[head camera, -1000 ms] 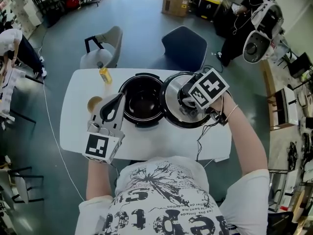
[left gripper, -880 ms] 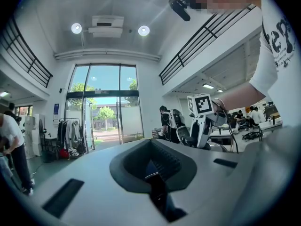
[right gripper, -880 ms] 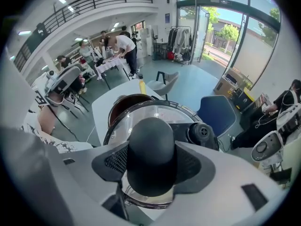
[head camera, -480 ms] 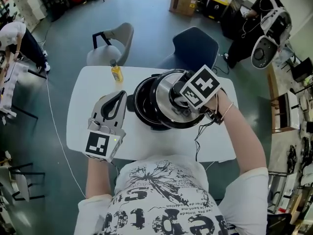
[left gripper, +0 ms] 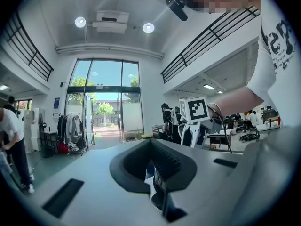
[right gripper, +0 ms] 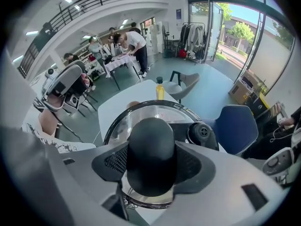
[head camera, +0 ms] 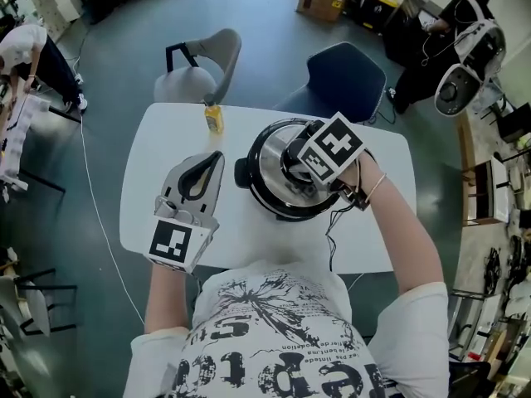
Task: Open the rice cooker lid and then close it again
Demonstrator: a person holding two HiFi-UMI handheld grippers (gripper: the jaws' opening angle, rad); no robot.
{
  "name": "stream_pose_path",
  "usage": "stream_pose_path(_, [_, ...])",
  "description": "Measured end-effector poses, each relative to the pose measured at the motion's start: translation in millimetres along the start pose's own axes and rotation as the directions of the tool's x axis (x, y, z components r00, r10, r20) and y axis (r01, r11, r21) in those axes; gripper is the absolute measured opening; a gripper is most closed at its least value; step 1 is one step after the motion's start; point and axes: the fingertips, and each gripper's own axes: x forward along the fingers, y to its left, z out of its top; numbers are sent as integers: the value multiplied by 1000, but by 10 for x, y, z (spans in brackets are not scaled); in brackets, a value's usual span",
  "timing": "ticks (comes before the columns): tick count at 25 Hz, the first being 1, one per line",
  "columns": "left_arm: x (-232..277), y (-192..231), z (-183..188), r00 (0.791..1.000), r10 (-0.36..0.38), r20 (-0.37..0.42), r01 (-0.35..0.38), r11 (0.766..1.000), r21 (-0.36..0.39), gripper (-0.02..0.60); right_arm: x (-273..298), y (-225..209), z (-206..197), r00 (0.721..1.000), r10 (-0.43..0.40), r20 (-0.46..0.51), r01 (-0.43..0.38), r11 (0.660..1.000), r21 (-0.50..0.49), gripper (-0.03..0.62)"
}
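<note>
The black rice cooker [head camera: 246, 175] stands mid-table on the white table [head camera: 158, 148]. Its glass and steel lid [head camera: 267, 157] lies over the pot. My right gripper [head camera: 300, 167] points steeply down and is shut on the lid's black knob [right gripper: 151, 150]. In the right gripper view the knob fills the gap between the jaws of the right gripper [right gripper: 151, 168], with the lid [right gripper: 141, 113] below it. My left gripper [head camera: 213, 159] hovers level over the table left of the cooker, jaws together and holding nothing. In the left gripper view the left gripper [left gripper: 157, 185] looks out across the room.
A small yellow bottle [head camera: 214, 120] stands at the table's far edge behind the cooker. A grey chair [head camera: 207, 60] and a blue chair [head camera: 348, 77] are beyond the table. The cooker's cable [head camera: 330, 235] trails over the near edge. People stand farther off.
The right gripper has carried the lid leftward from beside the open pot to over it, covering the pot. The left gripper has shifted slightly along the table.
</note>
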Motion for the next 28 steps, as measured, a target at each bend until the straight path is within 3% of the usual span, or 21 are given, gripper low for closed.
stream_pose_path(11, [9, 147, -125, 999, -30, -12, 30, 999, -32, 14, 286, 16, 10, 998, -51, -36, 51, 999, 7, 293])
stream_pose_path(25, [74, 85, -197, 998, -53, -19, 52, 998, -46, 14, 330, -1, 5, 998, -19, 61, 16, 999, 44, 305])
stream_pose_path(28, [74, 49, -211, 998, -56, -23, 55, 998, -36, 14, 339, 32, 39, 994, 3, 110, -11, 997, 75, 400])
